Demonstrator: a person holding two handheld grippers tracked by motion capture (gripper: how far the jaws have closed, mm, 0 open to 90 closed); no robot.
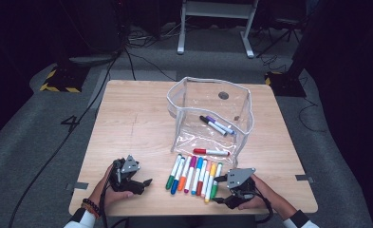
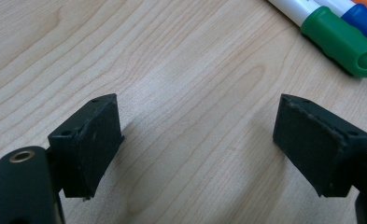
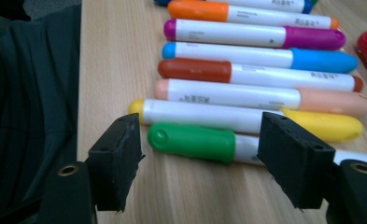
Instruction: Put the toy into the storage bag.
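A row of several coloured markers point(image 1: 192, 174) lies side by side near the front edge of the wooden table point(image 1: 127, 118). My right gripper point(image 1: 219, 190) sits low at the row's right end. In the right gripper view my right gripper point(image 3: 200, 158) is open, and the green-capped marker point(image 3: 193, 140) lies lengthwise just ahead, between the jaws and untouched. A yellow marker point(image 3: 246, 119) and a peach marker point(image 3: 265, 95) lie behind it. My left gripper point(image 1: 146, 184) rests left of the row. My left gripper point(image 2: 200, 144) is open over bare wood, with another green marker cap point(image 2: 344, 42) ahead to the right.
A clear plastic pouch point(image 1: 243, 111) stands open behind the row. It holds a black and a purple marker point(image 1: 216, 125), and a red marker point(image 1: 211, 152) lies at its front. Dark floor, cables and a white frame point(image 1: 217, 12) surround the table.
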